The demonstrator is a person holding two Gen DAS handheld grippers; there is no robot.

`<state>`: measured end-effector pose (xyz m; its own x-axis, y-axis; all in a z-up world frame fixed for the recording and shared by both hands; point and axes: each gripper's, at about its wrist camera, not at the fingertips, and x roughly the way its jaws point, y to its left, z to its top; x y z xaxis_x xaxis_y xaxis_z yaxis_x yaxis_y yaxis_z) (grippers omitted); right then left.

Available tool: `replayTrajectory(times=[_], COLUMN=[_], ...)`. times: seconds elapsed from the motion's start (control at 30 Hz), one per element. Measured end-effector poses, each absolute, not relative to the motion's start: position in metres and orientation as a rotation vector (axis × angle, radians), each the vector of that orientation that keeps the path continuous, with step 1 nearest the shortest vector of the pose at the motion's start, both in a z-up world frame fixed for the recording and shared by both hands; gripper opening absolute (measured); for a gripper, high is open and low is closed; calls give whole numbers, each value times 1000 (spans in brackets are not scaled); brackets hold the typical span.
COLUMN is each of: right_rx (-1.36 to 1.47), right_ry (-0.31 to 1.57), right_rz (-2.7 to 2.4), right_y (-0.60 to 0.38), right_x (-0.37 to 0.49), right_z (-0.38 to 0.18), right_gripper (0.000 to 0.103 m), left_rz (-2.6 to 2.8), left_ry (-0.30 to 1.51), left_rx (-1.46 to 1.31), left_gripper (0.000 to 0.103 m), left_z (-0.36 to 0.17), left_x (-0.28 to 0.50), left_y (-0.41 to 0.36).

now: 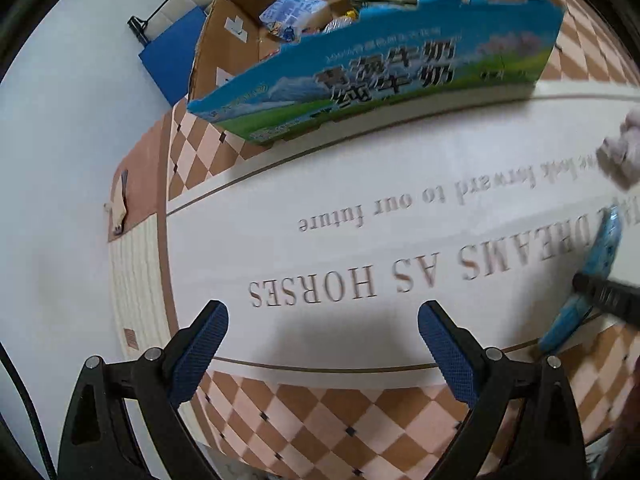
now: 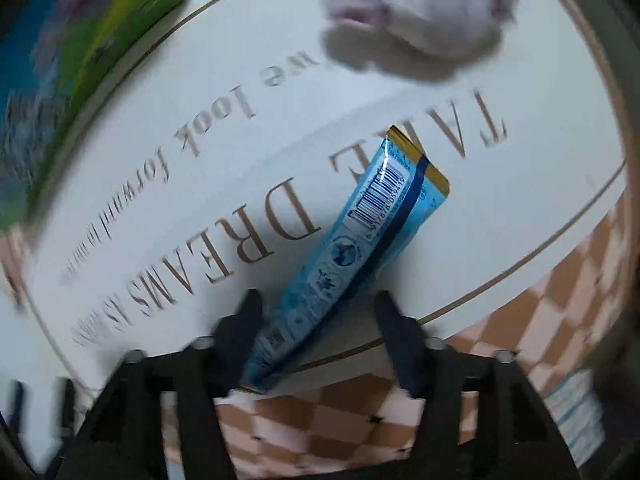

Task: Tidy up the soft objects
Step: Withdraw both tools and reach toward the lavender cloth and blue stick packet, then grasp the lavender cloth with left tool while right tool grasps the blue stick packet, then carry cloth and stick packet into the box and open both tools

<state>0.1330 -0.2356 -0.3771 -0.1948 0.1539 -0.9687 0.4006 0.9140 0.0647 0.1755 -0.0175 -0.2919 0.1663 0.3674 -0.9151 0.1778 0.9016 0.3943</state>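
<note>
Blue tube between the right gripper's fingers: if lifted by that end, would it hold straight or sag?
The blue tube looks like soft foil packaging, so it would probably sag slightly. Its glossy skin may slip. The right gripper is open around its lower end.

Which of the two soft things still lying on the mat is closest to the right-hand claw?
The blue packet: its lower end lies between the open fingers of the right gripper. The pale fluffy toy lies farther off, beyond the packet's far end.

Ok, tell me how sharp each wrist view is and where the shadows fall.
Left wrist view: sharp; the mat lettering reads cleanly, with soft shadows under the left gripper. Right wrist view: motion-blurred, worst at the carton and plush toy; the blue packet barcode stays legible, dark shadow beside it.
</note>
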Motion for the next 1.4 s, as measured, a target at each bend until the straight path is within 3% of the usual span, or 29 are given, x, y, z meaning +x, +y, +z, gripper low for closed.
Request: replayTrajectory(times=[0.1,0.17,0.6,0.93,1.0,1.03,1.07,1.27,1.4], right_rx=[418,408,459,545,548,541,537,505,479], right_ry=[1780,1767,1659,1660,1662,1664,1665,1658,1634], right_rz=[-131,-107,-236,-267,-293,-290,-288,-252,-209], right_y=[-247,-267,-455,-507,-508,-507,-507,-505,-483], right_x=[124,116,101,113,115,116,119,118,119], right_z=[-375,-368,-344,-358,-359,-359,-359,-345,-325], right_gripper=[17,15,14,14,14,14,14,14,14], left_rz=[72,6,-484,-625,-630,-619,-608,-571,-545], left_ry=[1399,1411,1350,1430,1429,1439,1463,1450,1412], left_rx=[441,440,742,1063,1084,1093,1082,936,773], left_gripper=[97,97,97,97,76,45,40,35,34], left_z=[-288,-285,-314,-381,-389,-392,-395,-387,-355], left_x=[179,183,223,215,210,210,210,218,223], left_y=[-39,-66,-296,-372,-375,-374,-372,-349,-317])
